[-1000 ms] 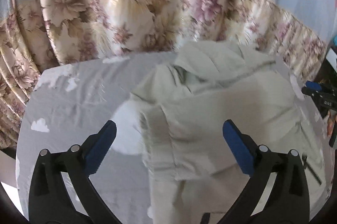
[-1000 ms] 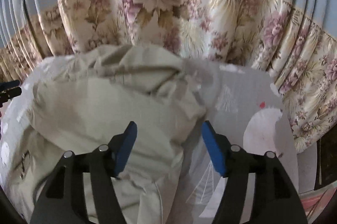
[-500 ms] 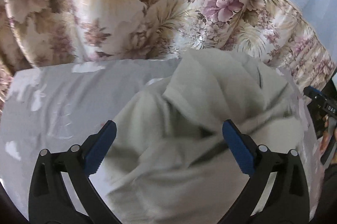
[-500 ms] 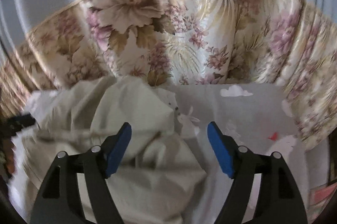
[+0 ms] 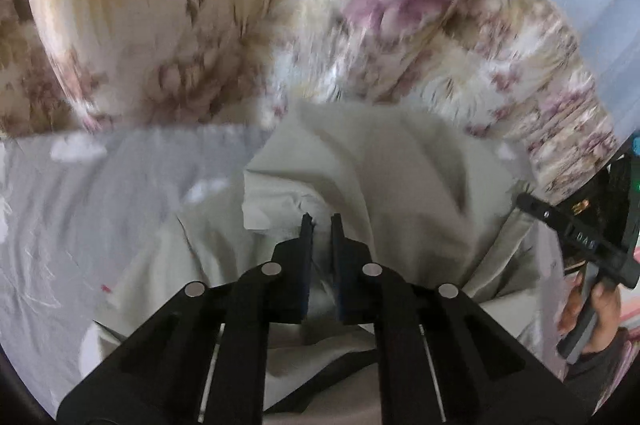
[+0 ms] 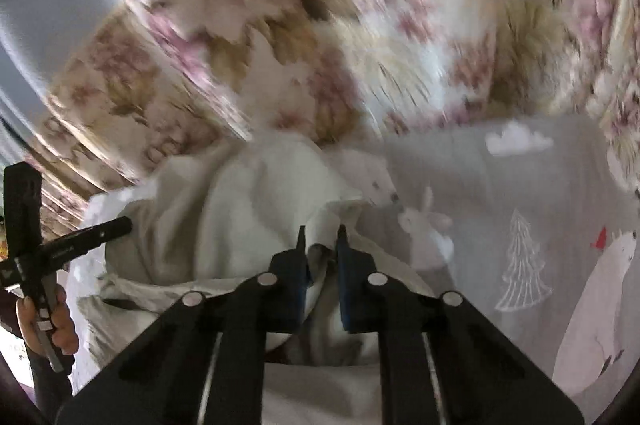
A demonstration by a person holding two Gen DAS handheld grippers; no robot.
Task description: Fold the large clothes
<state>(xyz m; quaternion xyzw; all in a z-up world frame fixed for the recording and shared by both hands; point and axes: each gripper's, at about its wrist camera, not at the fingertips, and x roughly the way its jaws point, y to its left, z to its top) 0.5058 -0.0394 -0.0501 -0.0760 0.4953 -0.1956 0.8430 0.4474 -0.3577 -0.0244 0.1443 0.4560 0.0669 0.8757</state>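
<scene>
Left wrist view: you have the left gripper (image 5: pixel 320 221) pinched nearly closed on a raised fold of the pale garment (image 5: pixel 400 177), fingers only a narrow gap apart with cloth between them.
Garment place: it lies bunched on the grey printed sheet (image 5: pixel 120 185), filling the view from 6 to 2 o'clock, its far end touching the floral curtain (image 5: pixel 200 25).
Right wrist view: your right gripper (image 6: pixel 319 233) is likewise clamped on a ridge of the garment (image 6: pixel 240 217), which spreads toward 9 o'clock; bare sheet (image 6: pixel 520 193) lies at 3.
Why held so: I judge both grips take the far edge so you can draw it back as one fold.
Long axis: apparently running away from you toward 12 o'clock, though crumpling and blur leave this uncertain.
</scene>
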